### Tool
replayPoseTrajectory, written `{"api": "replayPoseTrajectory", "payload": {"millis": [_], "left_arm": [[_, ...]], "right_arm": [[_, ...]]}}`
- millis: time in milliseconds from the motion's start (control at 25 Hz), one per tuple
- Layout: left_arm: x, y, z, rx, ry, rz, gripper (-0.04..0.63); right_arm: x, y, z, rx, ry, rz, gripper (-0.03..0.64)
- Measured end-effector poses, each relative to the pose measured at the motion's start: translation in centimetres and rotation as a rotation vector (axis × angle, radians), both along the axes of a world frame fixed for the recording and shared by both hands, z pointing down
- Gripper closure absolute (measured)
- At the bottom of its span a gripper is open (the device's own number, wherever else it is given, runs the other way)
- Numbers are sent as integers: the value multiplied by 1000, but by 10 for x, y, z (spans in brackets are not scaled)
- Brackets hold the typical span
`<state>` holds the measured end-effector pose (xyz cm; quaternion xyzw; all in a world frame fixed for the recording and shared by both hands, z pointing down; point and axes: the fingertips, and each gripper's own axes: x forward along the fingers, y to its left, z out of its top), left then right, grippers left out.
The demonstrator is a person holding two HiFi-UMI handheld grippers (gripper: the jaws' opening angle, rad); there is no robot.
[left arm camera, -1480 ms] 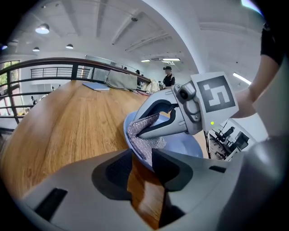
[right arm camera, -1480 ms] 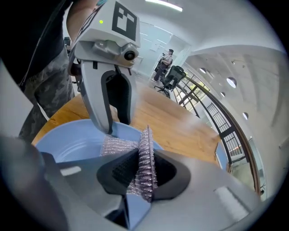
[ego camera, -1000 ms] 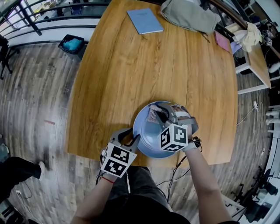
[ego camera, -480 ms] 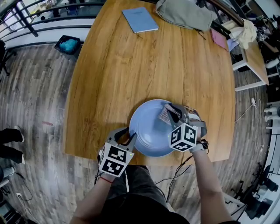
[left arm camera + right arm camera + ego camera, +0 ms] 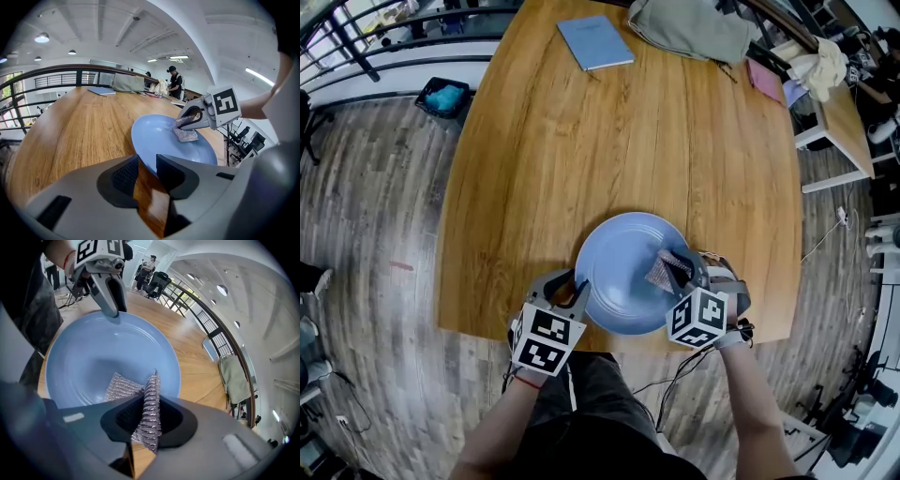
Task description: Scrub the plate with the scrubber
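Note:
A light-blue plate [image 5: 619, 267] [image 5: 157, 136] [image 5: 93, 357] lies on the wooden table [image 5: 581, 159] near its front edge. My right gripper [image 5: 673, 272] [image 5: 145, 420] [image 5: 181, 123] is shut on a silvery mesh scrubber [image 5: 660, 274] [image 5: 186, 135] [image 5: 151, 404]. The scrubber's free flap rests on the right side of the plate's inside. My left gripper [image 5: 572, 289] [image 5: 147, 171] [image 5: 111, 310] sits at the plate's left rim. Its jaws have just been closing, with the rim between their tips.
At the table's far end lie a blue notebook [image 5: 595, 42] and a grey bag [image 5: 689, 33], with a pink item [image 5: 766, 82] at the right edge. A bin [image 5: 445, 97] stands on the floor to the left. People stand far off [image 5: 176, 84].
My right gripper has dragged the scrubber from the plate's far left part across to its right side. The left gripper has stayed at the rim.

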<state>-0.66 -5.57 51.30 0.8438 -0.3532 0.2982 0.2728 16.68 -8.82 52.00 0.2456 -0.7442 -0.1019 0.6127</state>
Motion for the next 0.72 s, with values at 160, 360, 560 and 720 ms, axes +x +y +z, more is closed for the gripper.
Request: {"api": "replayPoseTrajectory", "payload": {"millis": [160,360,560,720], "left_arm": [[2,-3,0,11,-4,-10,491],[1,-6,-2,11,13,-38,503],[2,-6,-1,8,22,-51,506],[2,-7,-2,4,22,-58,511]], "right_arm": [[-3,22,2,-98,-37,6,535],[-25,46,2,-218,-140,-6,535],[-58,67,2,-293,-231,-68,535],[-88,79,1,-328,-291,-129,535]]}}
